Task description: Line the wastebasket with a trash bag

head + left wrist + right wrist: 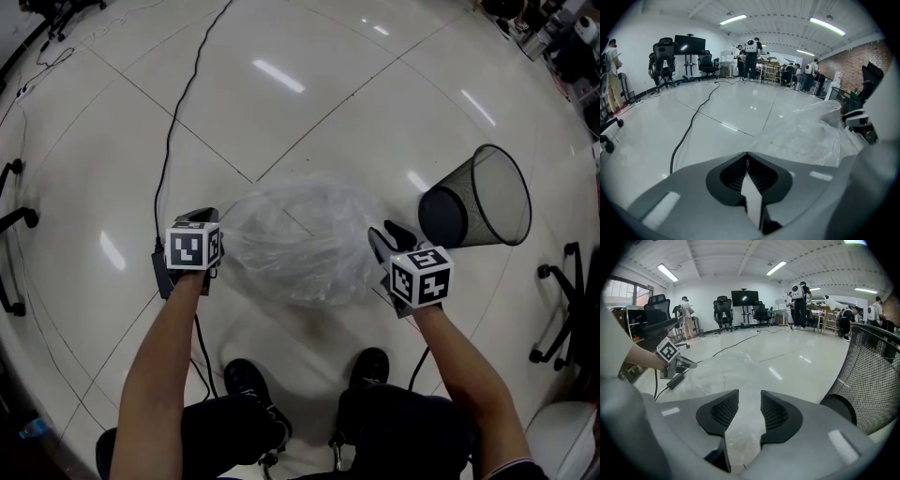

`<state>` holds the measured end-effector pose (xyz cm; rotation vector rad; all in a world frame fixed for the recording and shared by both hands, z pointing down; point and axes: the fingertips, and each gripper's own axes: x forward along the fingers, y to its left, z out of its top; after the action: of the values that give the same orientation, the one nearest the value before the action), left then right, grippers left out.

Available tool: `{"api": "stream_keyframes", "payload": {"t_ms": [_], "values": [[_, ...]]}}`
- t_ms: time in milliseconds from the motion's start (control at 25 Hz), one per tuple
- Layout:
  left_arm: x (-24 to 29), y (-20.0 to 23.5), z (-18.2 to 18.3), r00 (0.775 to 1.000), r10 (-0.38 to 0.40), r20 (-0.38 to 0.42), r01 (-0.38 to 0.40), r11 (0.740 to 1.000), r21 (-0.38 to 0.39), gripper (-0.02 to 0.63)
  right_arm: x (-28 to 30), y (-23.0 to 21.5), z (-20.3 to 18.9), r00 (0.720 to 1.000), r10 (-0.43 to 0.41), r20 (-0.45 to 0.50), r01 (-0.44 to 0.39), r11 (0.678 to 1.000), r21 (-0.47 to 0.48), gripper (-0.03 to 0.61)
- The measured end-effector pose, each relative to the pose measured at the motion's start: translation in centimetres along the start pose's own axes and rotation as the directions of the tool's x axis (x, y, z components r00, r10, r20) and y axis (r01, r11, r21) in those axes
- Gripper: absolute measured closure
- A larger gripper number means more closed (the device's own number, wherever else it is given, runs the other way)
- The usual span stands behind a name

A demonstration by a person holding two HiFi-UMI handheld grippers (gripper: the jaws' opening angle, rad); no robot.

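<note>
Large open workshop. Glossy white tiled floor (281, 84), black cable (172, 131) trailing across. White walls (705, 294), brick wall (851, 58) one side. Ceiling strip lights (733, 19). Office chairs (723, 310), dark screen (744, 297), people (751, 51) at far end.

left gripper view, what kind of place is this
Likely a lab or workshop: office chairs, a monitor on a stand, people at workbenches, and a cable trailing across the glossy floor.

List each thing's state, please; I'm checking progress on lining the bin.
Clear plastic trash bag: puffed up, outside the basket.
Black mesh wastebasket: on its side, unlined.
Left tongs: shut on the bag's edge.
Right tongs: open, bag film between them.
</note>
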<state>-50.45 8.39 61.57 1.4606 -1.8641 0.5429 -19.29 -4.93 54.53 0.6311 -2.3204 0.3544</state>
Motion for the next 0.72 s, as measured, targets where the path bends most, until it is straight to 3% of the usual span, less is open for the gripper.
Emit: {"api": "stream_keyframes", "payload": {"t_ms": [120,280,520,720], "values": [[-0.1,-0.2,-0.2,1.000,-0.001,-0.002,0.001,1.000,0.001,0.603,0.6,-0.3,-0.1,1.000,-0.011,-0.010,0.010,1.000,-0.004,0.424],[-0.2,-0.7,-0.3,1.000,-0.014,0.001,0.014,1.000,-0.003,0.603,1.9,-1.3,0.5,0.998,-0.067,-0.018,0.067,0.998,-0.018,0.340],[-1.3,-1.1,0.4,0.999,-0.032,0.011,0.031,0.999,0.017,0.603,2.3,-1.8,1.7,0.988,-0.155,-0.023,0.154,0.987,-0.041,0.334],[-2.1,-1.5,1.6,0.999,-0.042,0.029,0.041,0.998,0.037,0.603,1.2,-4.1,1.6,0.972,-0.236,-0.018,0.236,0.970,0.047,0.334]]}}
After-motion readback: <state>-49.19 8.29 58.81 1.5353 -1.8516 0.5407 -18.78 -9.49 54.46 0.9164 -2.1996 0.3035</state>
